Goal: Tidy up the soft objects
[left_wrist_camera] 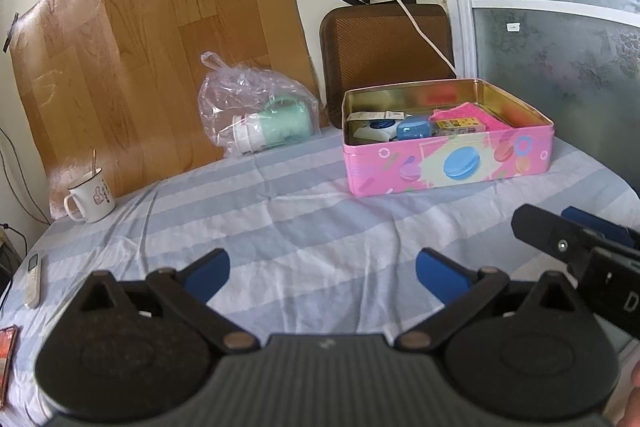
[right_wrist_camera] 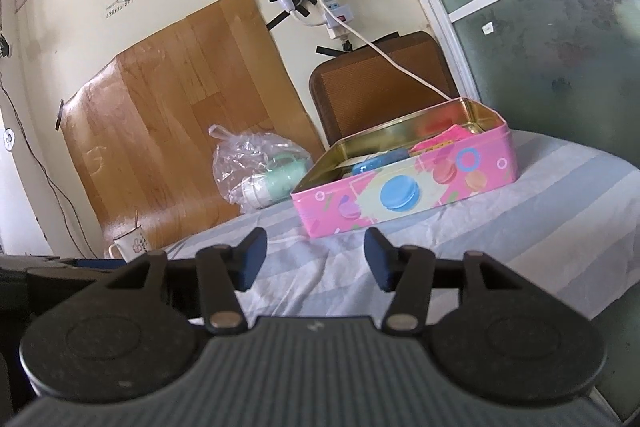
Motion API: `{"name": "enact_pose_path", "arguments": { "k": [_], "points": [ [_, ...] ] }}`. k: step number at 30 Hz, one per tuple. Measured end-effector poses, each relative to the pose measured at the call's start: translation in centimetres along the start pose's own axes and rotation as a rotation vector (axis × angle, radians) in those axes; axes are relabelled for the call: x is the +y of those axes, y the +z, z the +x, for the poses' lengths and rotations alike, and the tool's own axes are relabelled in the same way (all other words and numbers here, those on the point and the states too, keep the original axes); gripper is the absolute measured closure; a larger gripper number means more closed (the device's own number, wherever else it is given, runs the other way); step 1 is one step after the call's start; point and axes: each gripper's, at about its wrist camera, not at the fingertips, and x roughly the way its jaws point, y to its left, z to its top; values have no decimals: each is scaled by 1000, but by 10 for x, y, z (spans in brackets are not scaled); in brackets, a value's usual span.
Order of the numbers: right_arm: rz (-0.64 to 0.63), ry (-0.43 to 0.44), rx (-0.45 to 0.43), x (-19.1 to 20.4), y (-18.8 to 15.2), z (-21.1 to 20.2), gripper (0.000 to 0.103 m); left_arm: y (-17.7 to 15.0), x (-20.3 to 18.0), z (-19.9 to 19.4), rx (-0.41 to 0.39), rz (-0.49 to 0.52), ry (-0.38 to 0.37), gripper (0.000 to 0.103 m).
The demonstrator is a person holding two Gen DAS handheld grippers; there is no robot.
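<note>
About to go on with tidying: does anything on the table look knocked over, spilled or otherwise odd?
No spill or damage shows. The one oddity is the mint-green cup, lying on its side inside a clear plastic bag left of the pink tin. The white mug stands upright. Both the left gripper and right gripper are open and empty.

Both fisheye cameras look forward from low over the striped tabletop toward the back wall. The left view faces the pink tin from its left; the right view, tilted, sits nearer it. Both share the tin, the plastic bag and the white mug.
</note>
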Motion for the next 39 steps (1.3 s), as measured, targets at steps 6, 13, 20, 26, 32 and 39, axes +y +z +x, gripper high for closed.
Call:
{"name": "enact_pose_path", "arguments": {
  "k": [6, 13, 20, 26, 32, 39],
  "points": [
    [14, -7, 10, -3, -1, 2, 46, -2, 0, 4, 13, 7, -6, 0],
    [18, -15, 23, -5, -3, 6, 46, -5, 0, 11, 33, 12, -16, 0],
    [22, -28, 44, -7, -7, 13, 46, -7, 1, 21, 51, 21, -24, 0],
    [13, -56, 61, -5, -11, 24, 46, -9, 2, 37, 78, 22, -33, 0],
    [7, -72, 90, -6, -15, 38, 46, -11, 7, 53, 108, 4, -33, 0],
    [-12, -88, 106, -7, -18, 53, 46, -12, 14, 74, 143, -8, -43, 0]
  ]
}}
